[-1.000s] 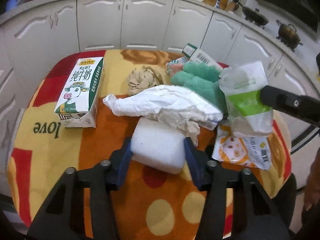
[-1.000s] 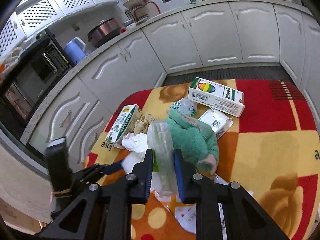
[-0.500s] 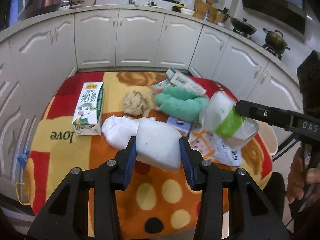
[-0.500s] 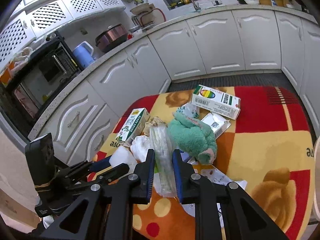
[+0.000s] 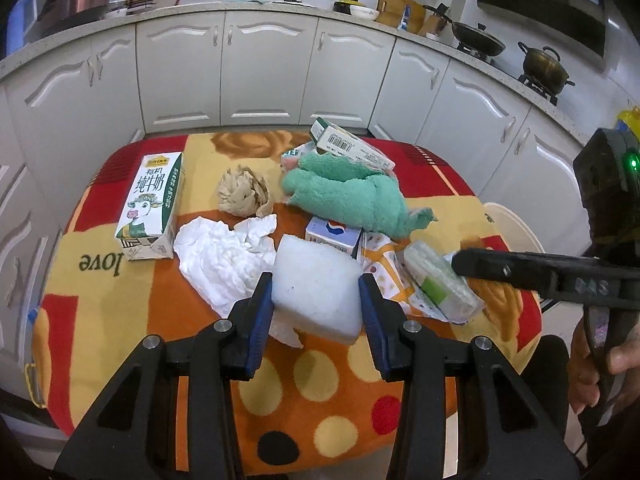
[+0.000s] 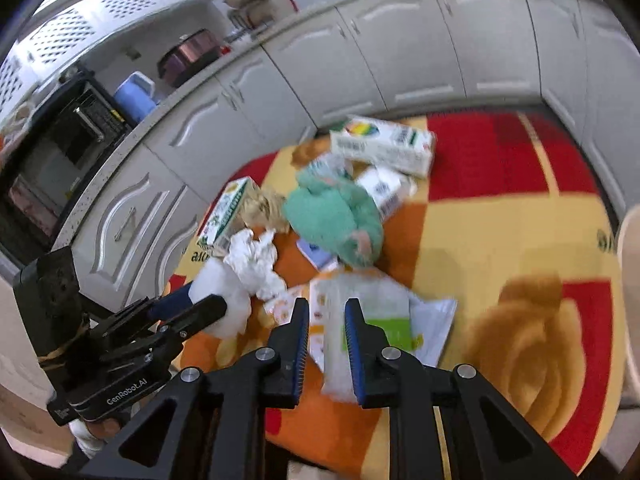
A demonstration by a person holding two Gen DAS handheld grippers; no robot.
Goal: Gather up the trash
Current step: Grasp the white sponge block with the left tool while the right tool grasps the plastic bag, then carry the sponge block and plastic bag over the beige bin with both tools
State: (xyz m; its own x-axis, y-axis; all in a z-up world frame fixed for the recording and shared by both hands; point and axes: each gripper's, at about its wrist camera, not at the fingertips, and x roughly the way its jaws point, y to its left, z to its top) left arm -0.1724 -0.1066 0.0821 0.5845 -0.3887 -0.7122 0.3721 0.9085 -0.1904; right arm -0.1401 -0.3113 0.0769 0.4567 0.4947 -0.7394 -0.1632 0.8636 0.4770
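Left wrist view: a patterned tablecloth [image 5: 132,312] is strewn with trash, a milk carton [image 5: 152,204] at its left and a green plush toy [image 5: 352,196] at centre. A white foam block [image 5: 316,284] is clamped by the left gripper [image 5: 316,306]. The right gripper [image 6: 326,340] has just been opening; a clear plastic wrapper [image 6: 372,324] lies loose between its parted jaws.

A matt white foam block [image 5: 316,292] looks faintly grainy. Crumpled white tissue paper [image 5: 224,256] lies creased beside a fluffy green towel [image 5: 348,196]. The milk carton [image 5: 152,204] is smooth printed card. A glossy clear plastic packet [image 5: 440,284] shines. The tablecloth [image 5: 120,300] looks soft, fuzzy.
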